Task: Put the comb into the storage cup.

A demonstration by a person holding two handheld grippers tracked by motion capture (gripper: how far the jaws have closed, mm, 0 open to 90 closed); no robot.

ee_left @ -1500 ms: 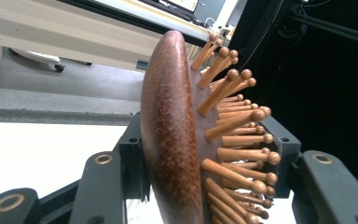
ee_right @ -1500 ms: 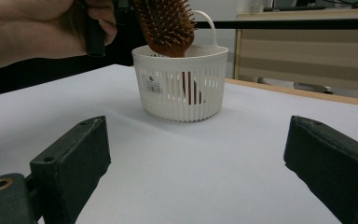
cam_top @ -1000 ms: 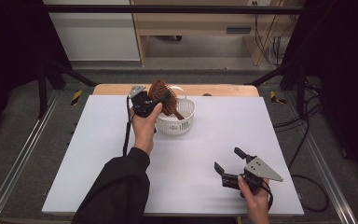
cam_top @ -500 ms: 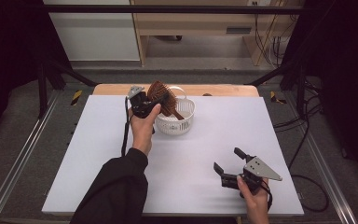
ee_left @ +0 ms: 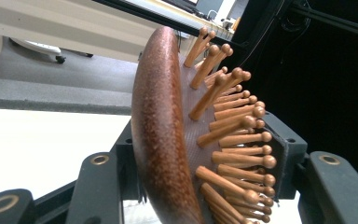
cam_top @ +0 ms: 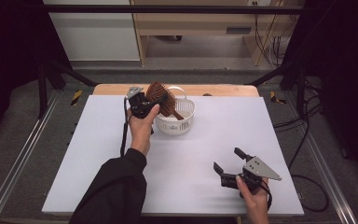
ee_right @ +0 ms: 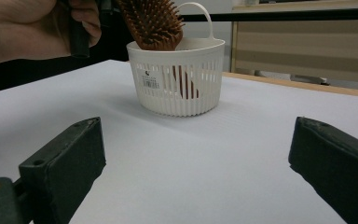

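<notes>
Hairbrush clamped in left jaws over basket rim; right jaws apart, on open table.

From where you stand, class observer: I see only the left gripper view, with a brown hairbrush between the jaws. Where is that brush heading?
Observer: The high view shows the left gripper holding the hairbrush by its head over a white basket near the far edge of the table.
Operator: Is any of the brush in the basket yet?
Observer: Yes. In the right gripper view the handle shows through the basket's slotted wall, and the head stands above the rim.
Operator: And the other gripper?
Observer: The right gripper sits low over the table's near right corner, jaws wide open and holding nothing, pointed at the basket.
</notes>
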